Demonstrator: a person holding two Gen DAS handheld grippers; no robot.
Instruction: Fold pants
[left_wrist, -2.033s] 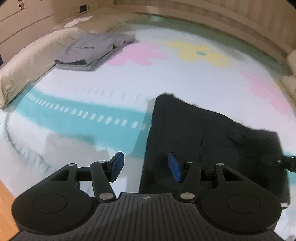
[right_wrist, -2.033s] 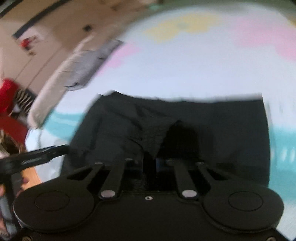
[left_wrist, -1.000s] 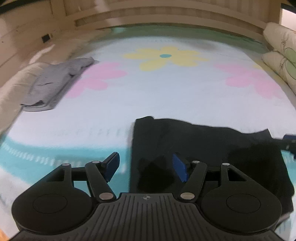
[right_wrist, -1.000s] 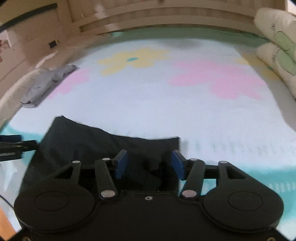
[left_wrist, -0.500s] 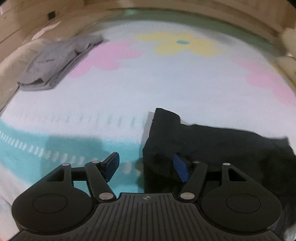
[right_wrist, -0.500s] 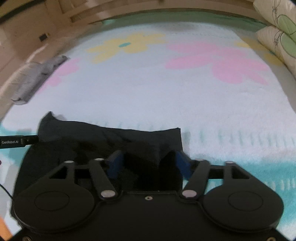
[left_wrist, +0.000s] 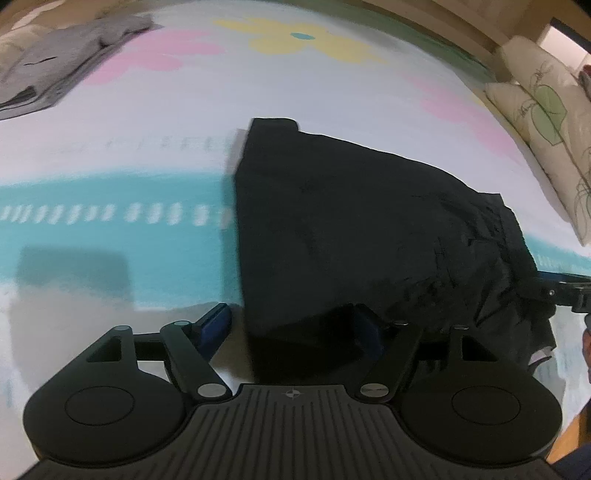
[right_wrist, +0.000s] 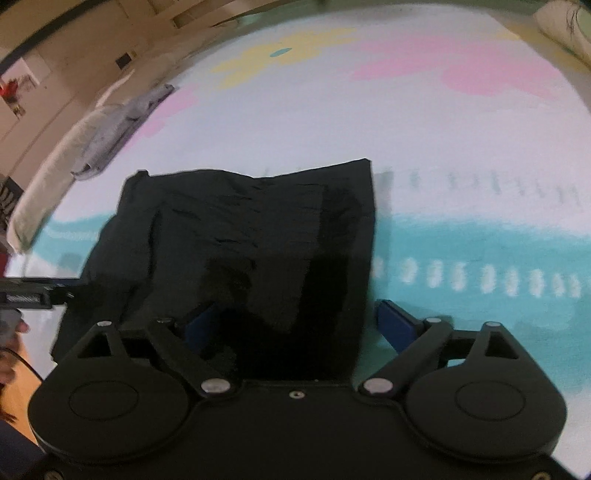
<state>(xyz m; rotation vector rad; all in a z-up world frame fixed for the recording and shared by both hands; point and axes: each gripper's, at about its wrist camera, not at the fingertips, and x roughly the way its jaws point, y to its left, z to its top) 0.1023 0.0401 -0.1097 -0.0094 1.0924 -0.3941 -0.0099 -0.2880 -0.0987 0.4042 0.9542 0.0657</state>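
Observation:
The black pants (left_wrist: 351, 229) lie folded into a thick rectangle on the flowered bed cover (left_wrist: 258, 92); they also show in the right wrist view (right_wrist: 258, 240). My left gripper (left_wrist: 291, 326) is open, its jaws standing either side of the near left corner of the pants. My right gripper (right_wrist: 295, 321) is open, its jaws standing either side of the near right corner. The right gripper's tip shows at the right edge of the left wrist view (left_wrist: 561, 288); the left gripper's tip shows at the left edge of the right wrist view (right_wrist: 33, 293).
A folded grey garment (left_wrist: 55, 70) lies at the far left of the bed, seen also in the right wrist view (right_wrist: 118, 125). Pillows (left_wrist: 543, 110) are stacked at the right edge. A wooden wall runs behind the bed. The floor (right_wrist: 26, 376) shows at the near left.
Both grippers have moved down and forward onto the near edge of the pants, each now straddling a corner. The right gripper let go of the cloth earlier and stays open.

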